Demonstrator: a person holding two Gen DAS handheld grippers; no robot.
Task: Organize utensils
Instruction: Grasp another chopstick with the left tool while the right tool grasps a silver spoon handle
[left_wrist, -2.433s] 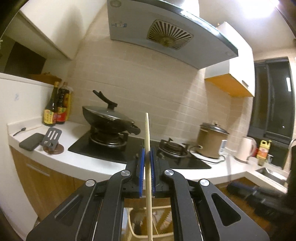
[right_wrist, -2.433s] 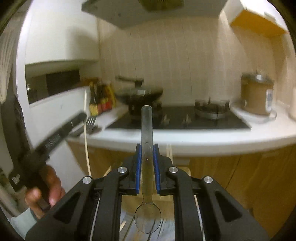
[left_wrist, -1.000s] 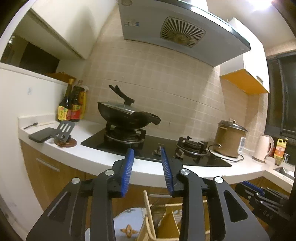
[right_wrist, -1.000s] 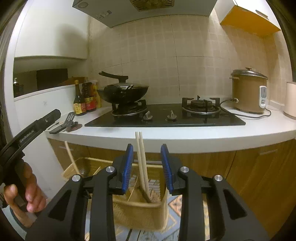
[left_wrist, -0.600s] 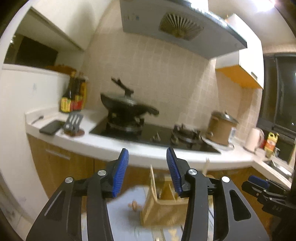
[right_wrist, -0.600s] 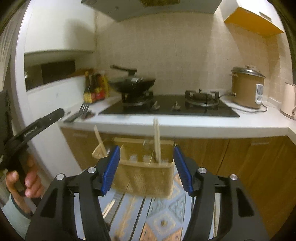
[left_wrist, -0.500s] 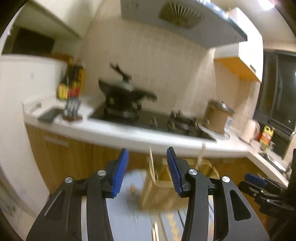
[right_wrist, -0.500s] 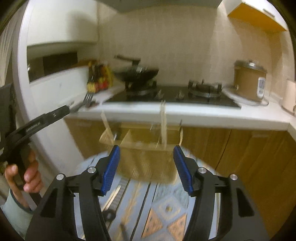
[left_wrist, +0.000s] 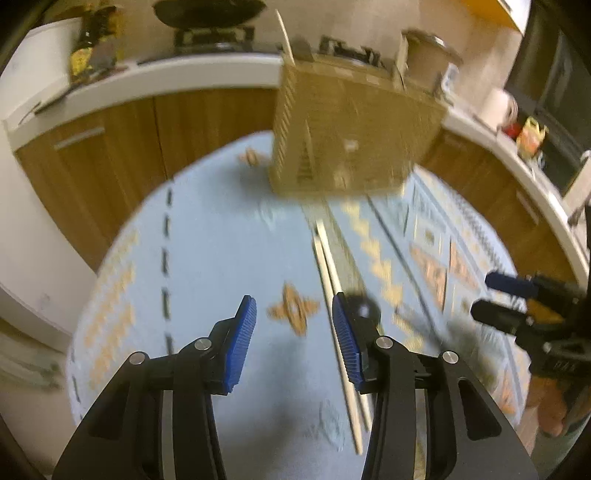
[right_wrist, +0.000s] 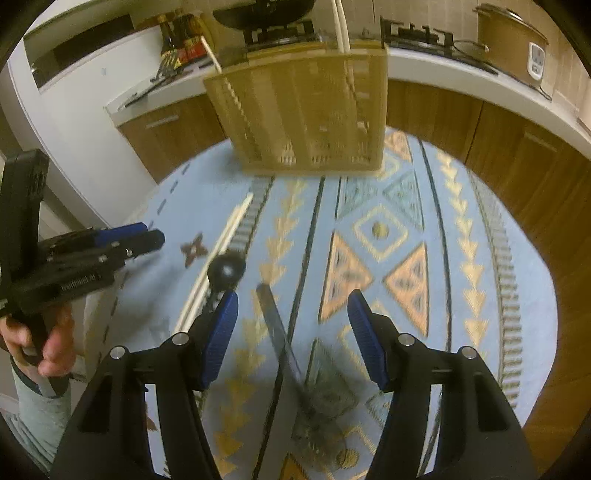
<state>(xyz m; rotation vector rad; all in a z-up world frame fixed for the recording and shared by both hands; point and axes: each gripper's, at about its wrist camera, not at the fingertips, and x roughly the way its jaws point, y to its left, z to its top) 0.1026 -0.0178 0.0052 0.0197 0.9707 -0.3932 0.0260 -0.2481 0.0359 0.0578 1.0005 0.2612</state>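
A woven utensil basket stands on a light blue patterned tablecloth, with pale chopsticks standing in it. A pair of chopsticks lies on the cloth beside a black ladle. A dark flat utensil lies between my right fingers. My left gripper is open above the cloth, left of the chopsticks. My right gripper is open and empty.
A white countertop with wooden cabinets below curves behind the table. On it are a gas hob with a wok, sauce bottles and a rice cooker. The views are motion-blurred.
Both grippers let go of their utensils over the basket, opened, and tilted down toward the tablecloth. The basket now sits farther ahead and the utensils on the cloth have come into view.
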